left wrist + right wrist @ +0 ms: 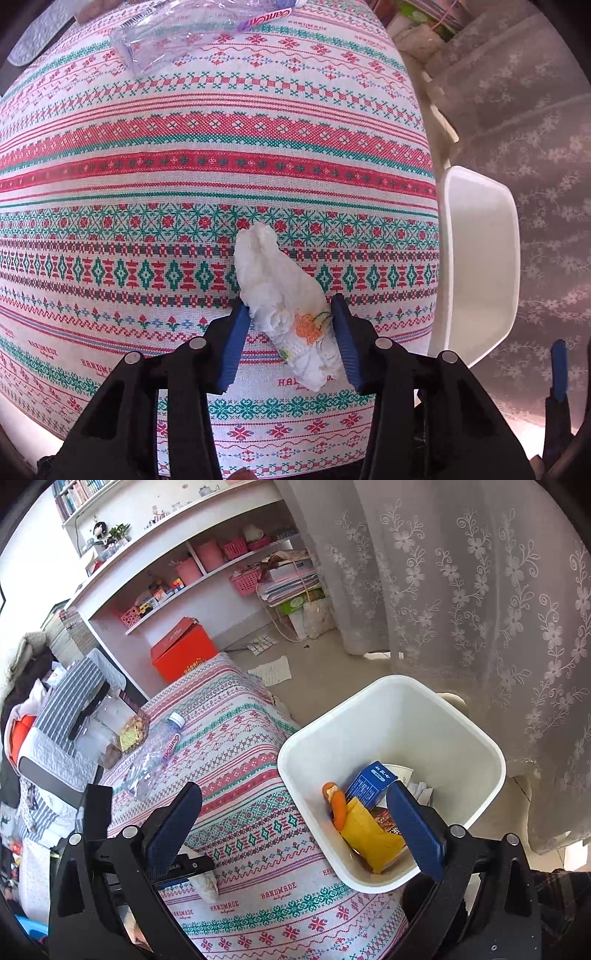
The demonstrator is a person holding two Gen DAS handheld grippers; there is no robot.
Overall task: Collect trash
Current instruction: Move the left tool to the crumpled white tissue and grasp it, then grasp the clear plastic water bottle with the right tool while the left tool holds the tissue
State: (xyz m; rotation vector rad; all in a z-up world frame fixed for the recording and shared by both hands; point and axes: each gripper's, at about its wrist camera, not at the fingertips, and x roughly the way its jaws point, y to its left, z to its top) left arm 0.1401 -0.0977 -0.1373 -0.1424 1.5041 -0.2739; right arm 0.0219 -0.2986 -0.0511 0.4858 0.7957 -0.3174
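While our left claw pinches the crumpled white paper napkin off-centre, it could slip free. Our right claw hangs spread and empty over the white plastic bin.

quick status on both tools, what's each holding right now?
Left tool: closed around the crumpled tissue on the tablecloth.
Right tool: open, holding nothing, near the white bin.

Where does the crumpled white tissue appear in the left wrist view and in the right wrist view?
Left wrist view: the crumpled tissue lies low in the centre, on the tablecloth between the left gripper's blue pads.
Right wrist view: low and left of centre, mostly hidden; only an end shows.
Shared landmark: the white bin beside the table.
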